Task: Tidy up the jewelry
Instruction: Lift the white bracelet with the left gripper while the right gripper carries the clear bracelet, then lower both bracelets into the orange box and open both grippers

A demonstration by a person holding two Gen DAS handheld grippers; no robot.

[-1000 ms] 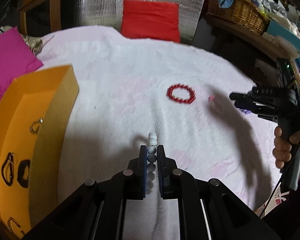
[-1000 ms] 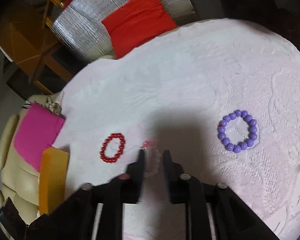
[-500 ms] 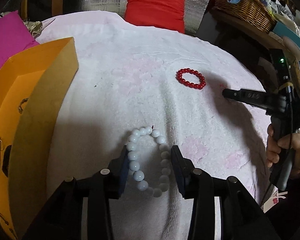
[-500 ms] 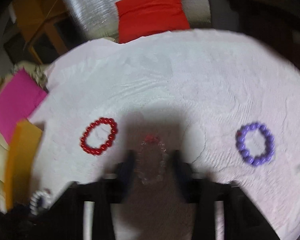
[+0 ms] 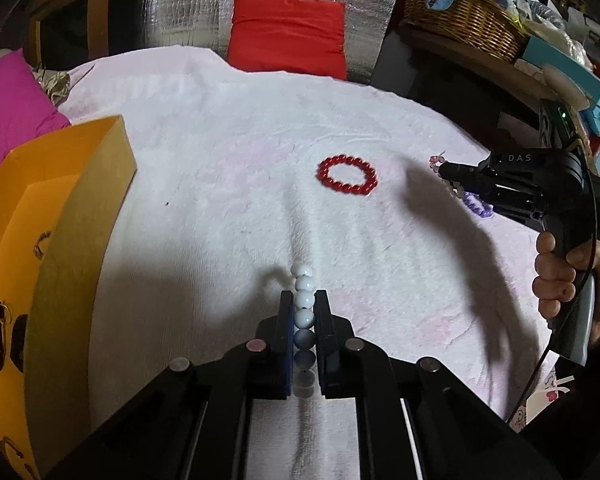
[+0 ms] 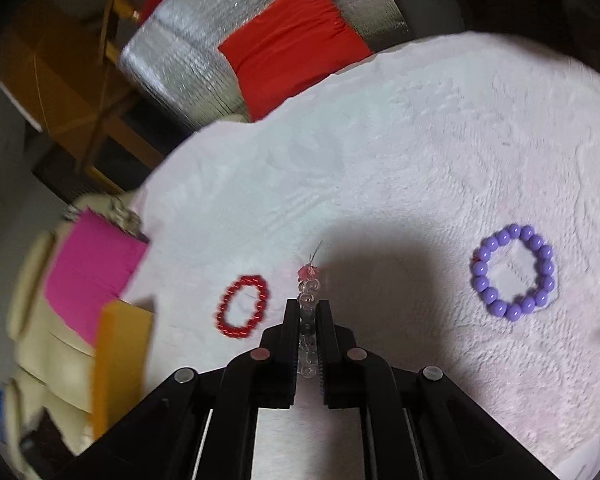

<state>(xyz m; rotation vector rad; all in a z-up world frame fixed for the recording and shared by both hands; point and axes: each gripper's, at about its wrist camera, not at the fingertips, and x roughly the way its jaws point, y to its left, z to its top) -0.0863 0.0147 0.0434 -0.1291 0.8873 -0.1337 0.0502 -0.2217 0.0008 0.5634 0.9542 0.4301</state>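
Left-wrist footage showed the left gripper (image 5: 303,312) clamped tight on the white bead bracelet (image 5: 302,300), which was squeezed flat into a single row of beads between the pads, its far end poking out past the fingertips over the pale pink cloth (image 5: 228,184). Those jaws had just been closing, with the bracelet between them. To the left, just beside this gripper, the open orange box (image 5: 80,208) was seen, dark pieces already lying inside it.

From the right wrist, the right gripper (image 6: 308,316) was seen pinched shut on the clear bead bracelet (image 6: 308,308), a small pink charm sticking out ahead of the tips; its jaws too had just been closing on that bracelet. The red bracelet (image 6: 242,307) lay loose on the cloth just to its left, the purple bracelet (image 6: 514,276) well apart to its right.

The pick-up step was judged to be in hand for both hands at once. A lift clear of the cloth was judged to be called for next, followed by a carry across to the box, the right hand's path being the longer. The two loose bracelets were left to be collected afterwards.
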